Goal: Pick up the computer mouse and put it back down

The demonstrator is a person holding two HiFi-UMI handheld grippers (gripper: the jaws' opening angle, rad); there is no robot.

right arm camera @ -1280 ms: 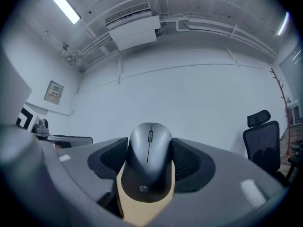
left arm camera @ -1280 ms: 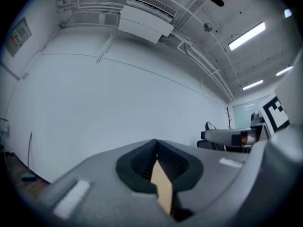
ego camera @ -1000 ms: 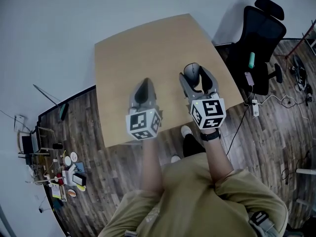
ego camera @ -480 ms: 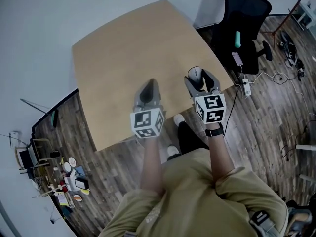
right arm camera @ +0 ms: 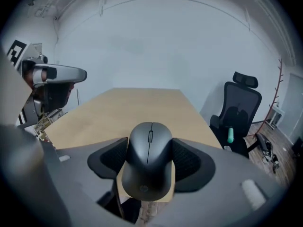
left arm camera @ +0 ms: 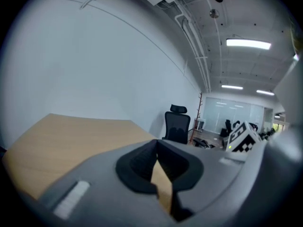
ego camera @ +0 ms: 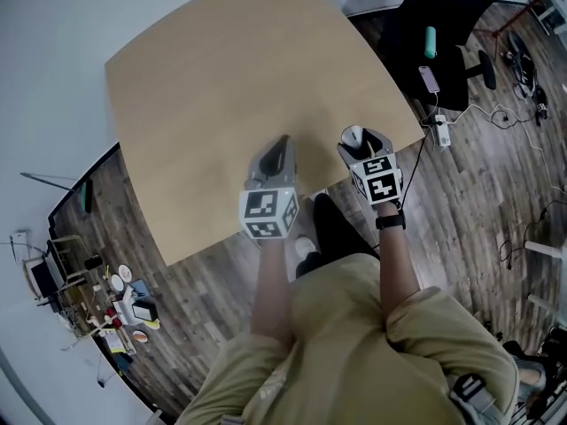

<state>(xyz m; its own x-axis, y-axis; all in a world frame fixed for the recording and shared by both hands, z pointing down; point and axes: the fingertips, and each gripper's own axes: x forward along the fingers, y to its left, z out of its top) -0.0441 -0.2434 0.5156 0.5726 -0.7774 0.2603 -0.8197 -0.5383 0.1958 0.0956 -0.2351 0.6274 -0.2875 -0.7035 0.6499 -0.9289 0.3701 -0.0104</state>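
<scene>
A dark grey computer mouse (right arm camera: 149, 157) sits clamped between the black pads (right arm camera: 110, 161) of my right gripper (right arm camera: 149, 148), which is shut on its sides. In the head view the mouse (ego camera: 353, 135) and right gripper (ego camera: 359, 142) are over the near right edge of the light wooden table (ego camera: 221, 78). Whether the mouse touches the tabletop is not visible. My left gripper (ego camera: 278, 151) hovers to the left, over the table's near edge. Its jaws (left arm camera: 157, 156) are shut with nothing between them.
A black office chair (ego camera: 443, 16) stands right of the table, with a green object and a phone on its seat. Cables and a power strip (ego camera: 440, 134) lie on the wood floor. Clutter (ego camera: 124, 312) sits on the floor at the lower left. The person's shoes (ego camera: 323, 220) are below the table edge.
Both grippers have drawn back from the table's middle to its near edge. The right one has stayed shut on the mouse, and the left one has stayed shut.
</scene>
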